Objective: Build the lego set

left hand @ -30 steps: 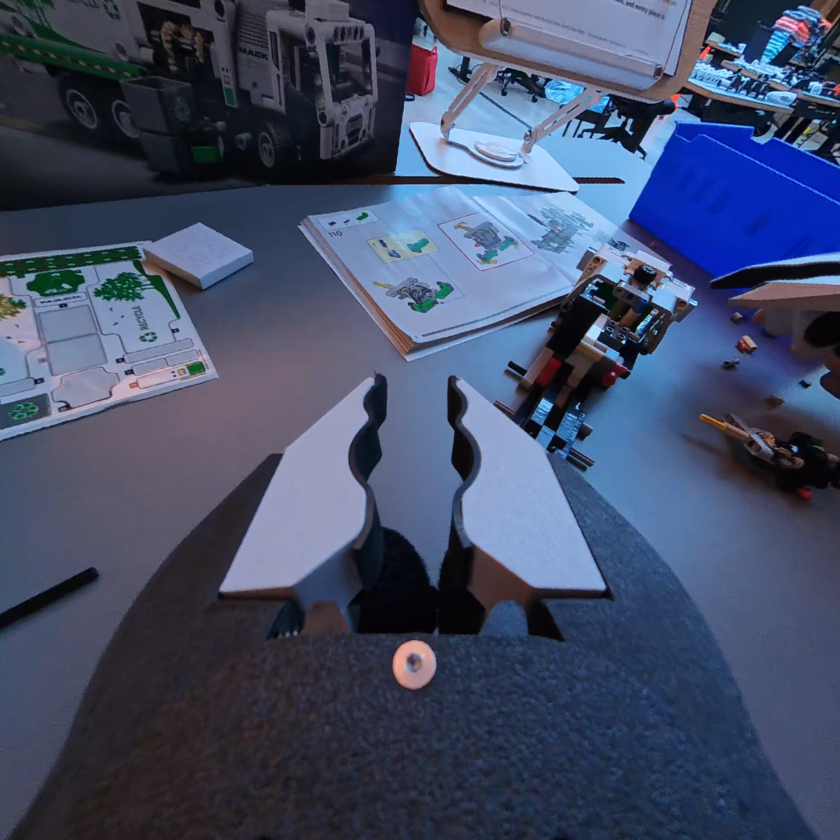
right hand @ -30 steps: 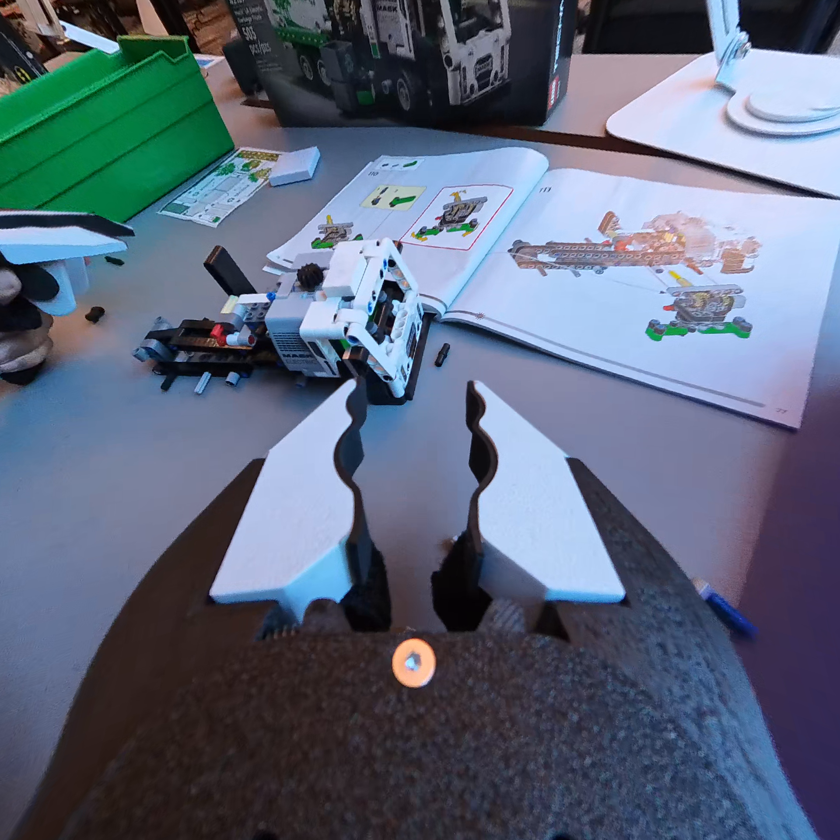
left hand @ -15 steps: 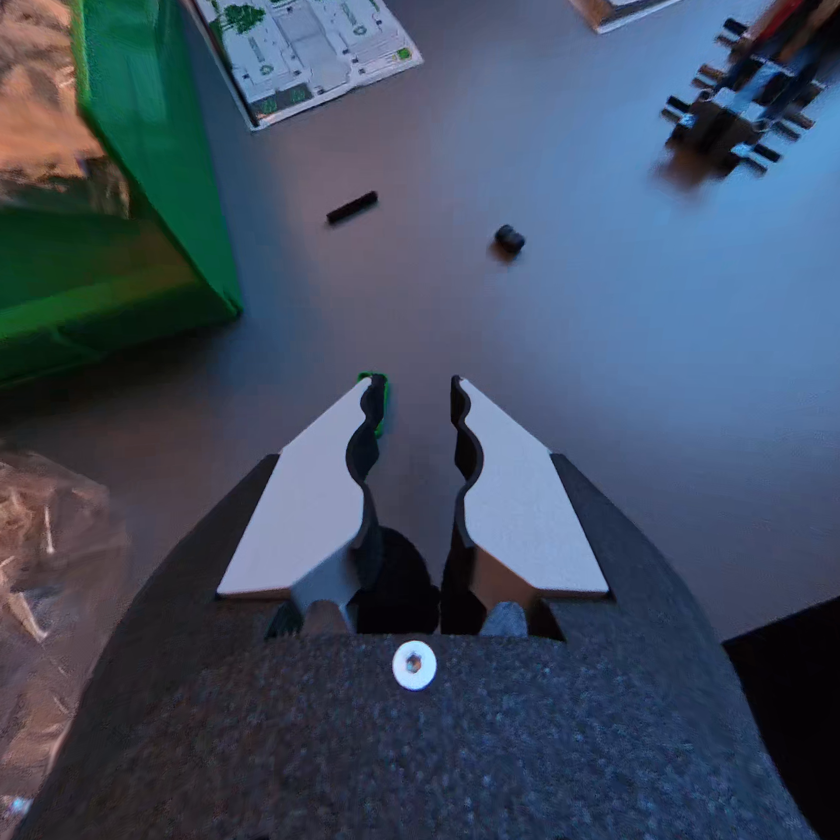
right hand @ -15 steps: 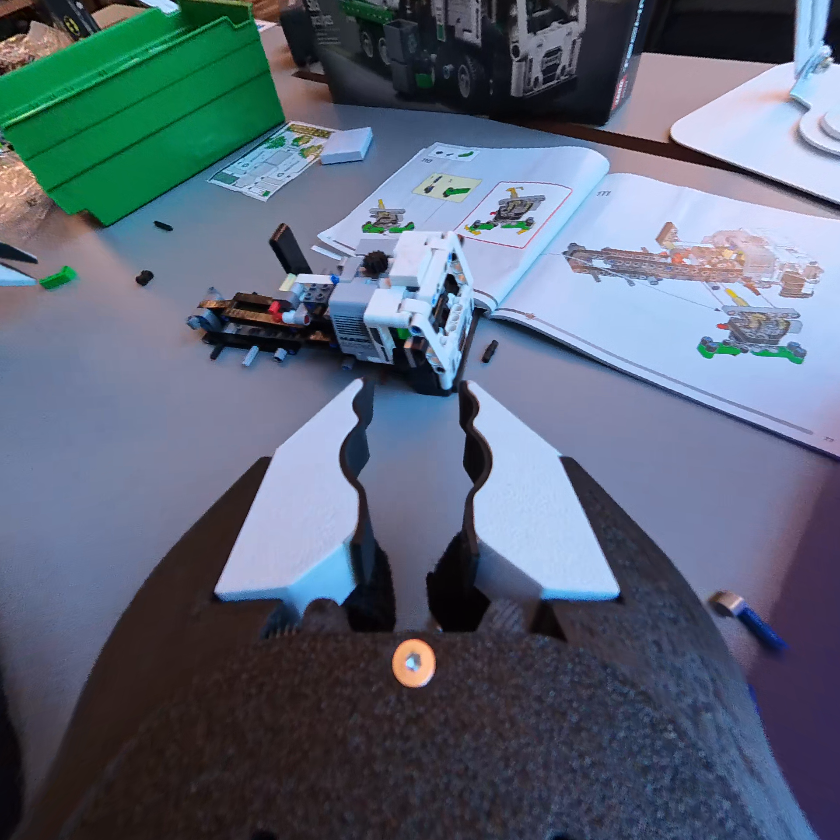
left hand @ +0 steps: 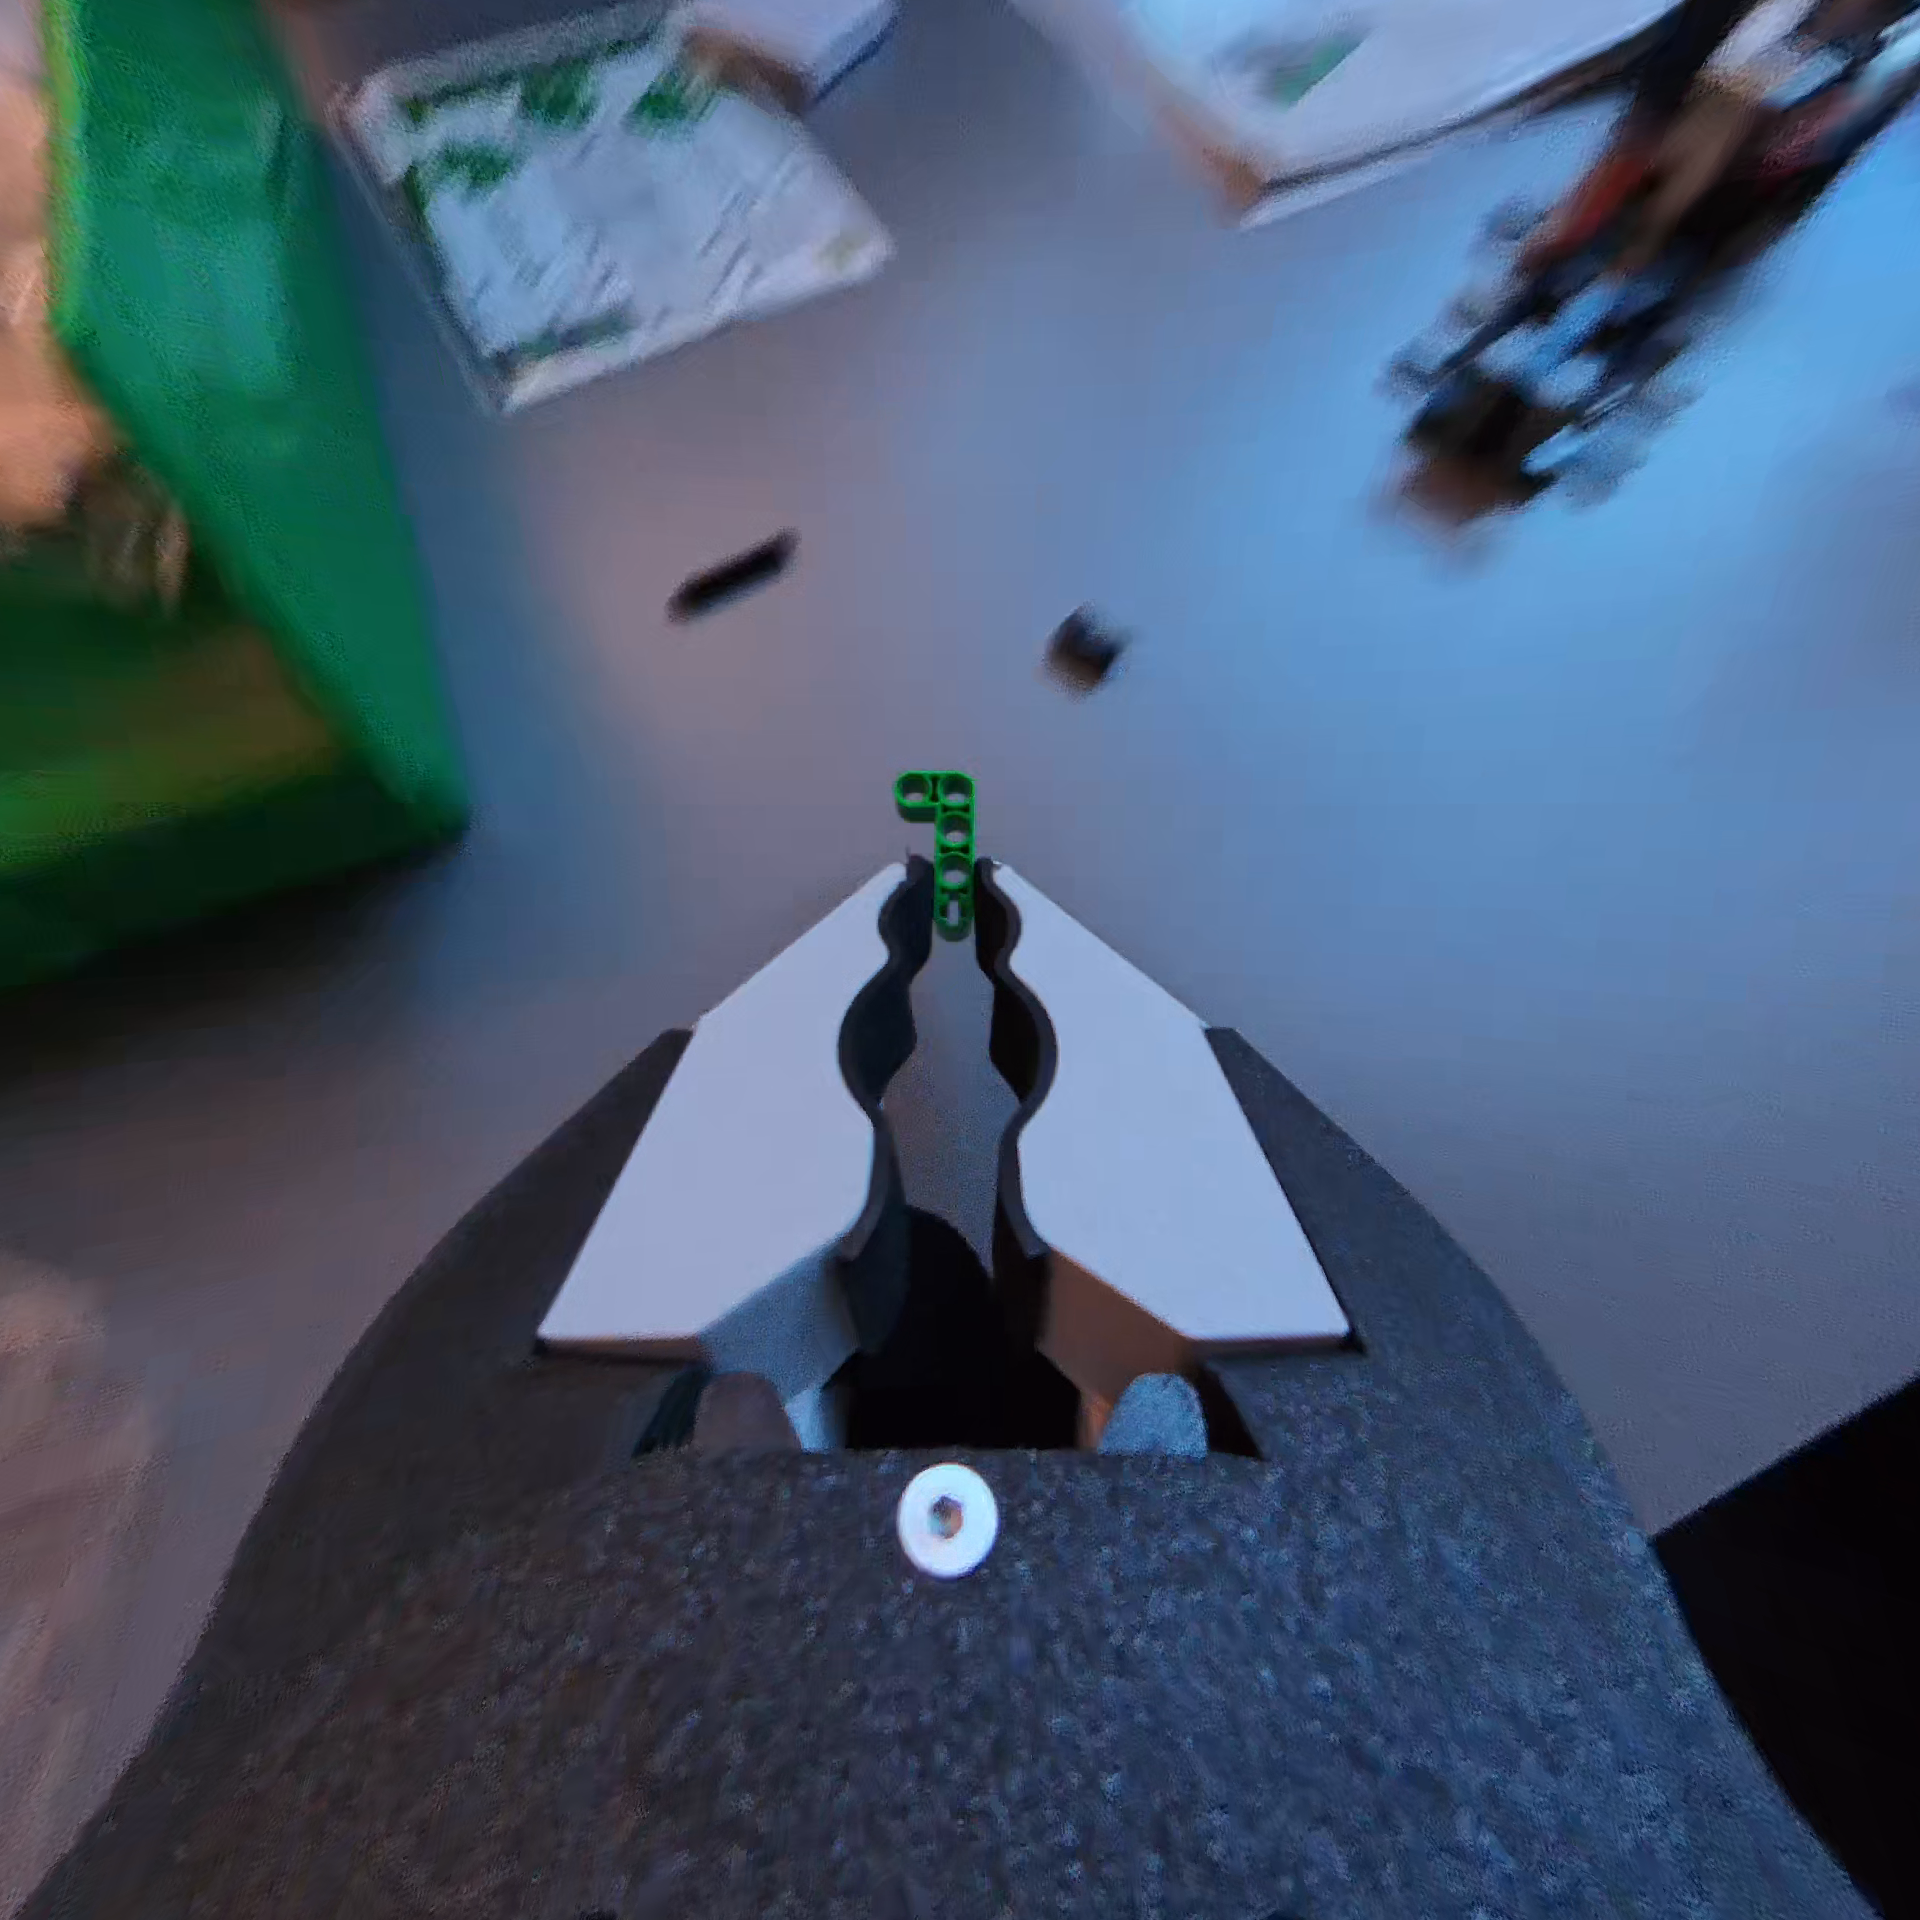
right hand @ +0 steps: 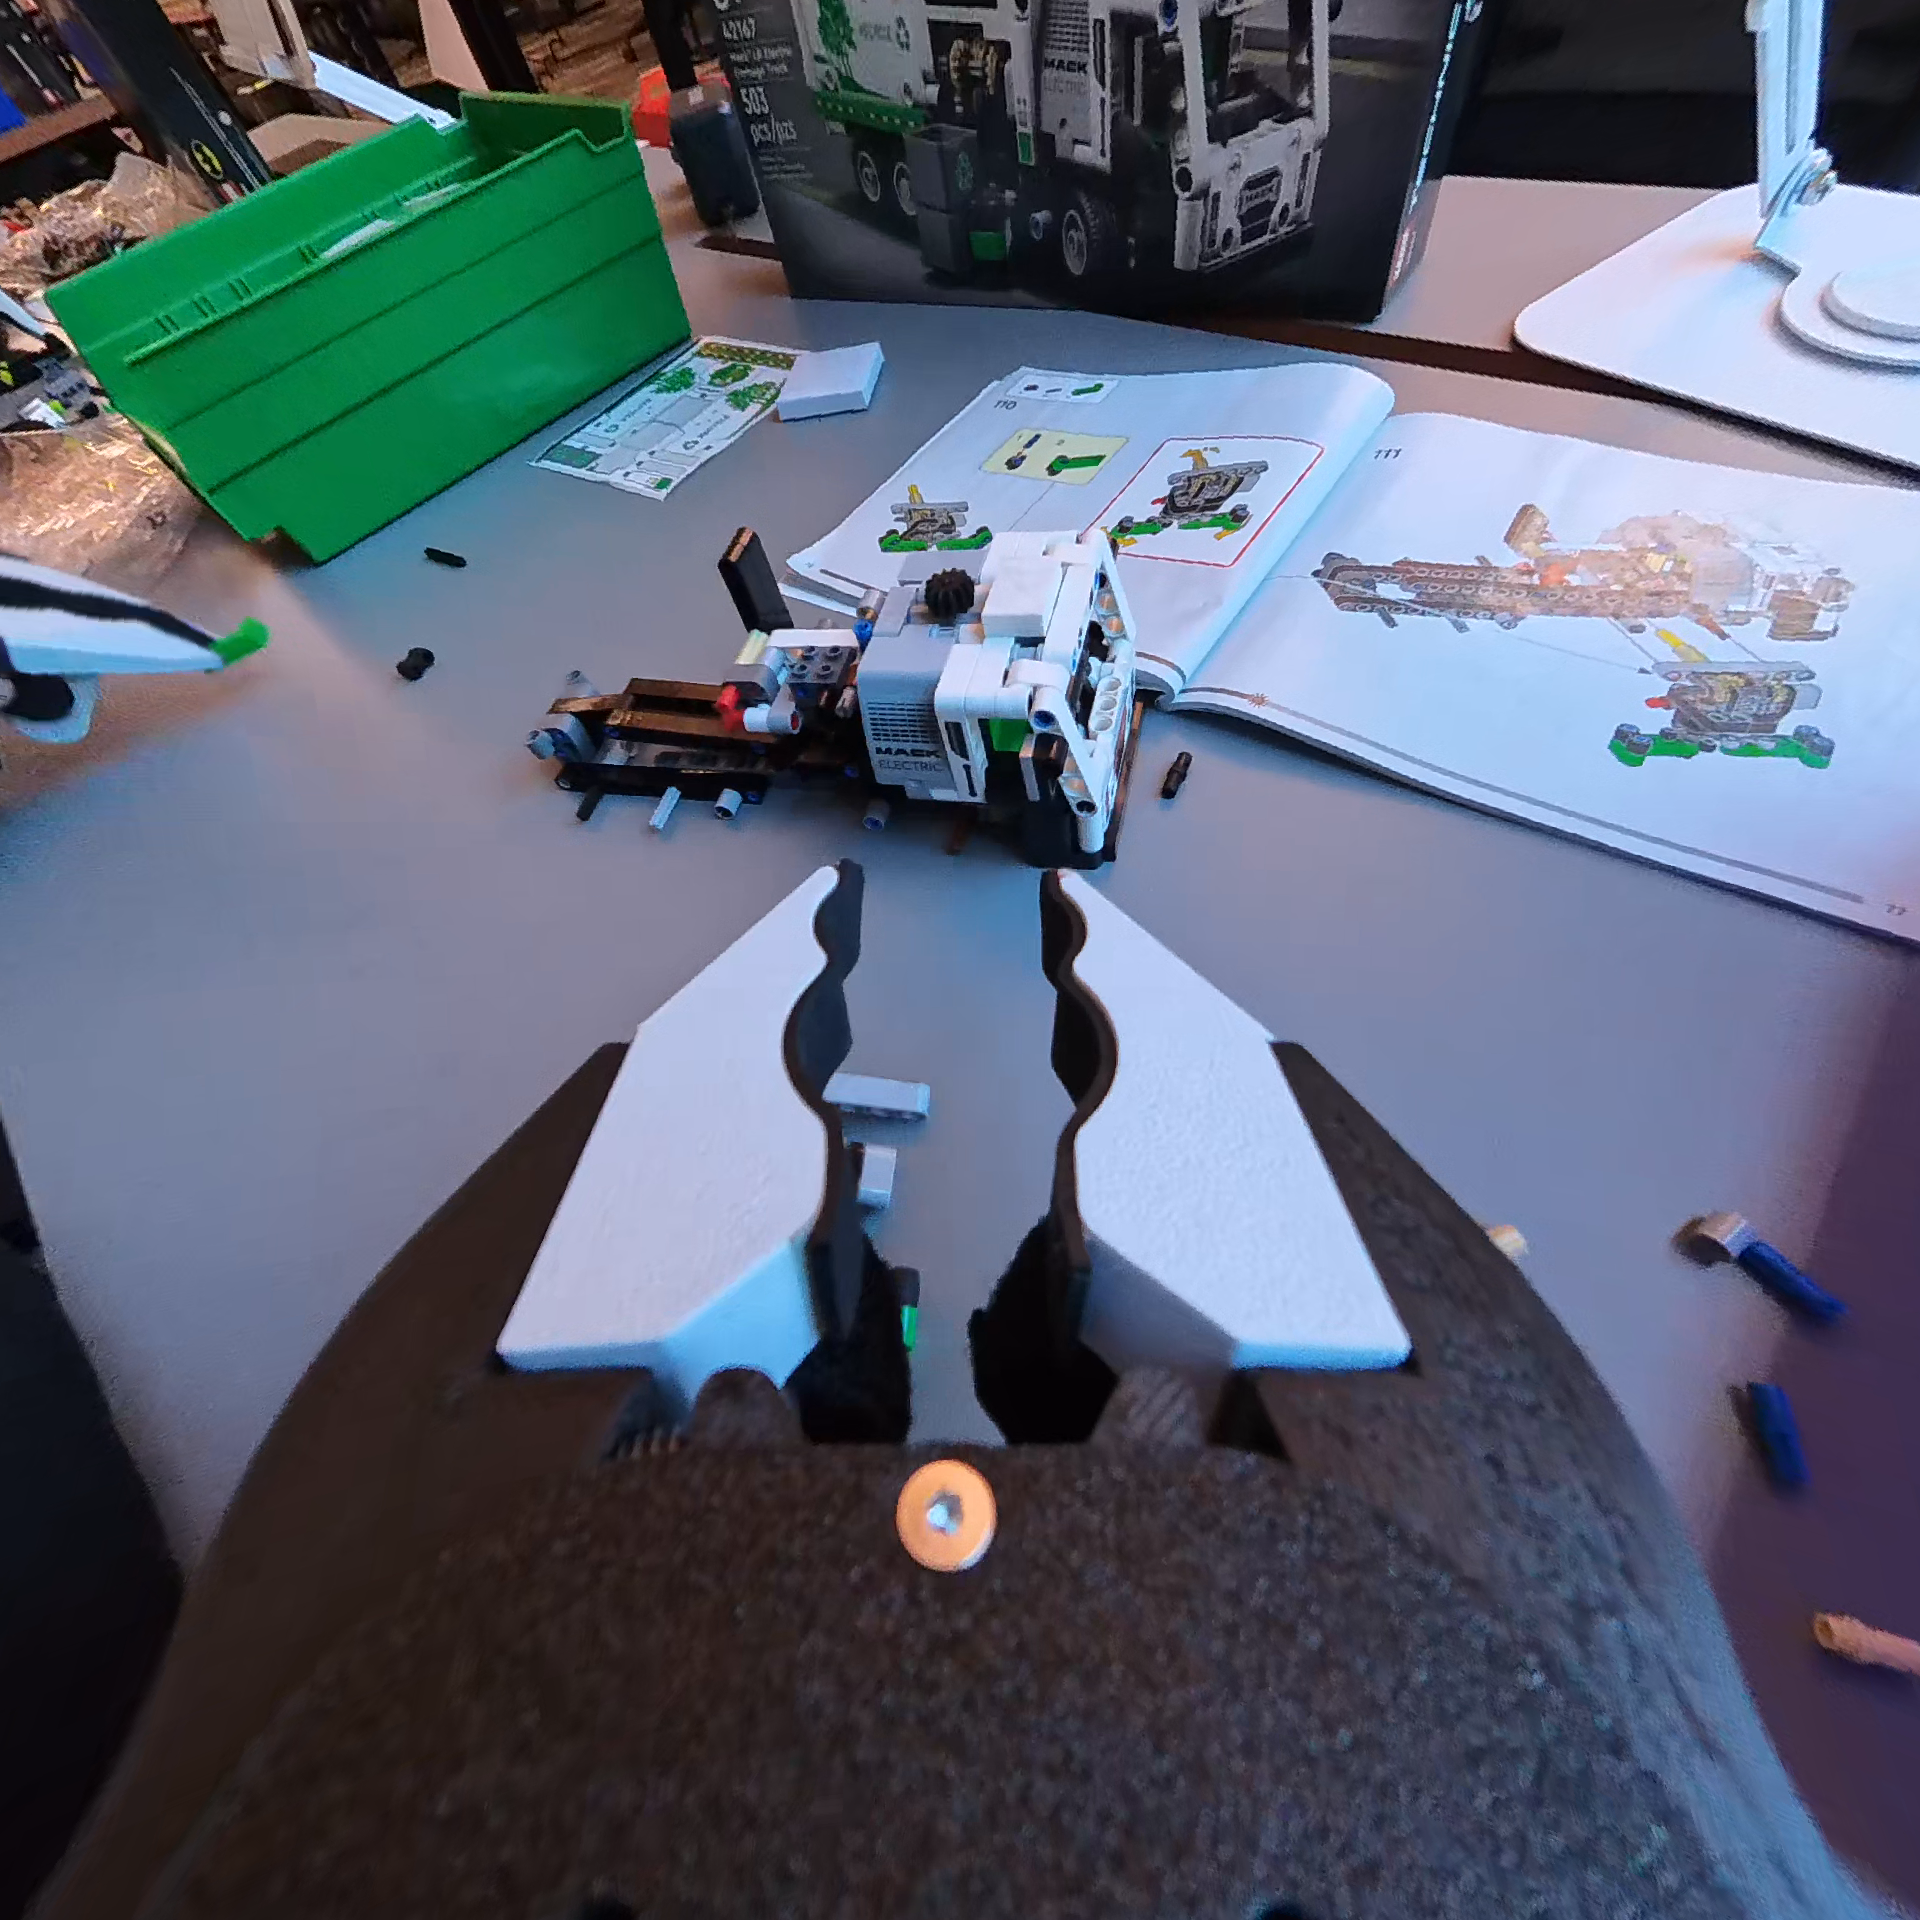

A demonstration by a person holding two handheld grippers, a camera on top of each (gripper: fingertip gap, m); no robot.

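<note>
Left tongs [left hand: 951, 868] just went from spread apart to pinching a green L-shaped beam [left hand: 948, 844], lifted off the table; right tongs [right hand: 948, 883] hang apart near the half-built truck [right hand: 894, 686], its likely destination.

One green bin [right hand: 416, 343], two blue pins [right hand: 1782, 1280]

The right gripper [right hand: 948, 883] hangs with jaws apart just before the half-built white truck [right hand: 904, 691] — small grey pieces [right hand: 878, 1099] lie between its fingers. An open instruction booklet [right hand: 1403, 582] lies behind the truck; the left gripper [right hand: 213, 644] at far left pinches a green piece [right hand: 241, 640].
</note>
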